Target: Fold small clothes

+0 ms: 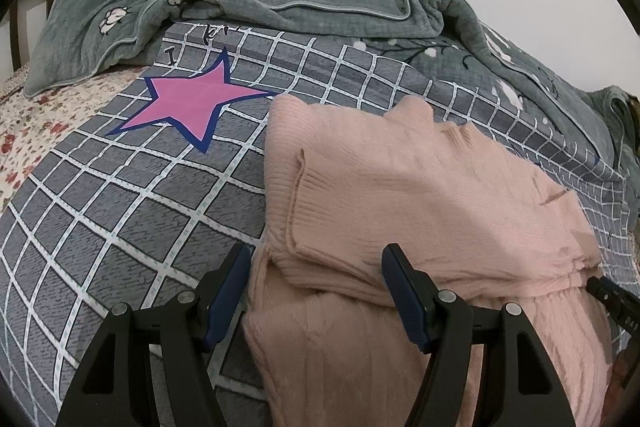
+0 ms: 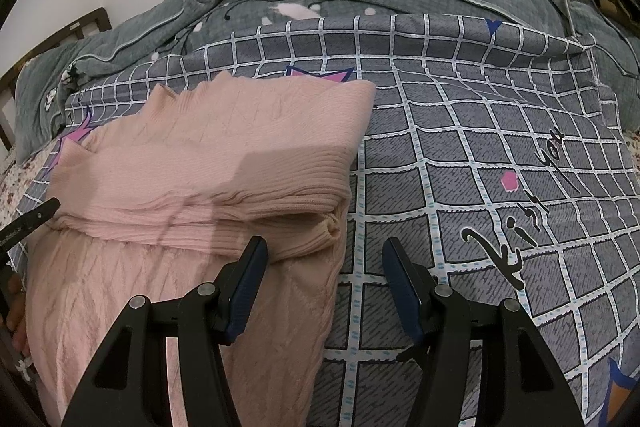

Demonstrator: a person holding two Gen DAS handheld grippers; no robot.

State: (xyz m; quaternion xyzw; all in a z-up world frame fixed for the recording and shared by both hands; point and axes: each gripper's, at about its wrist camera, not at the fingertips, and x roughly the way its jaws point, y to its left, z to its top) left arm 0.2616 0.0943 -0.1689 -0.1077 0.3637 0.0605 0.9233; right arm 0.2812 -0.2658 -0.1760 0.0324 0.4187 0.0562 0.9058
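Sweater (image 1: 400,187), pink and knitted, lies on the checked bedsheet (image 1: 120,227) right in front of both my tongs. It runs long from near me to far away, with a folded flap lying across it. My left tongs (image 1: 316,259) are spread wide and hold nothing, reaching over its left edge. My right tongs (image 2: 324,251) are spread wide too, at its right edge. Both sit equally near, I think.

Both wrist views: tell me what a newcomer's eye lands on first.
The pink knit sweater, partly folded, lies mid-bed between the open left gripper and open right gripper. A pink star marks the grey checked sheet left of it; a grey-green quilt is bunched behind.
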